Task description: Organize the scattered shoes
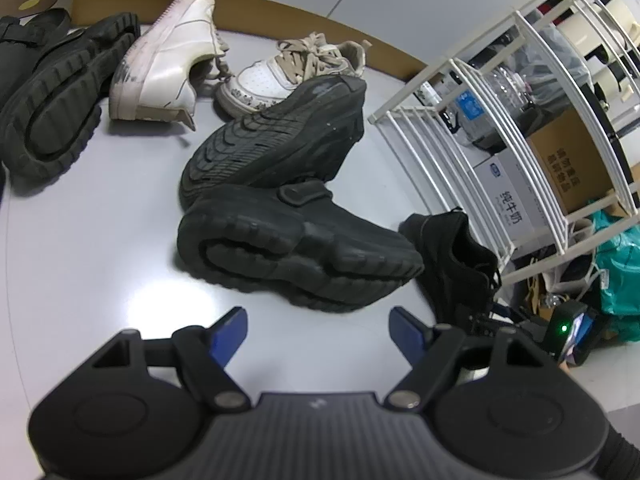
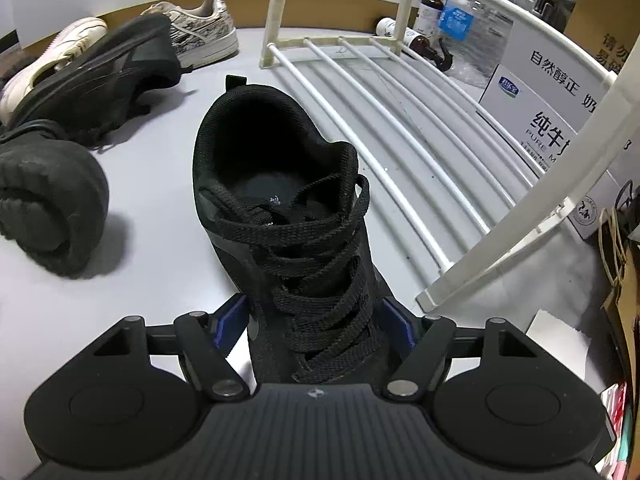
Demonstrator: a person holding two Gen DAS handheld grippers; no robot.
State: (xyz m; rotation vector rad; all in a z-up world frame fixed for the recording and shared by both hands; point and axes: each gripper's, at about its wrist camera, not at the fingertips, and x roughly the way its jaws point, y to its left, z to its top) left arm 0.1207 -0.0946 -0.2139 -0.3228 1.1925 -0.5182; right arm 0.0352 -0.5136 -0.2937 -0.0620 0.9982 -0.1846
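the right gripper [image 2: 314, 326], black with blue finger pads, was closed around the toe end of a black lace-up mesh sneaker [image 2: 280, 200], one pad pressed against each side of it. the sneaker sat upright on the grey tabletop [image 2: 160, 248] with its heel pointing away, just beside the lowest tier of a white wire shoe rack [image 2: 400, 128]. that tier was bare.

the left gripper [image 1: 318, 336] hovered over the same table with its blue pads spread wide and nothing between them. directly ahead of it a chunky black strapped shoe [image 1: 296, 244] lay on its side, sole facing the camera, and a black running shoe with a ribbed sole [image 1: 276, 140] leaned on top of it, also tipped over. behind these stood a white sneaker with beige laces [image 1: 288, 76] and a scuffed plain white leather sneaker [image 1: 168, 64] lying on its side. at the far left a second chunky black shoe [image 1: 52, 100] lay sole-up. the laced black sneaker appeared at the right [image 1: 452, 264], close to the rack [image 1: 472, 148]. behind the rack were a white milk carton box [image 1: 512, 204] and a clear plastic water bottle [image 1: 484, 108].
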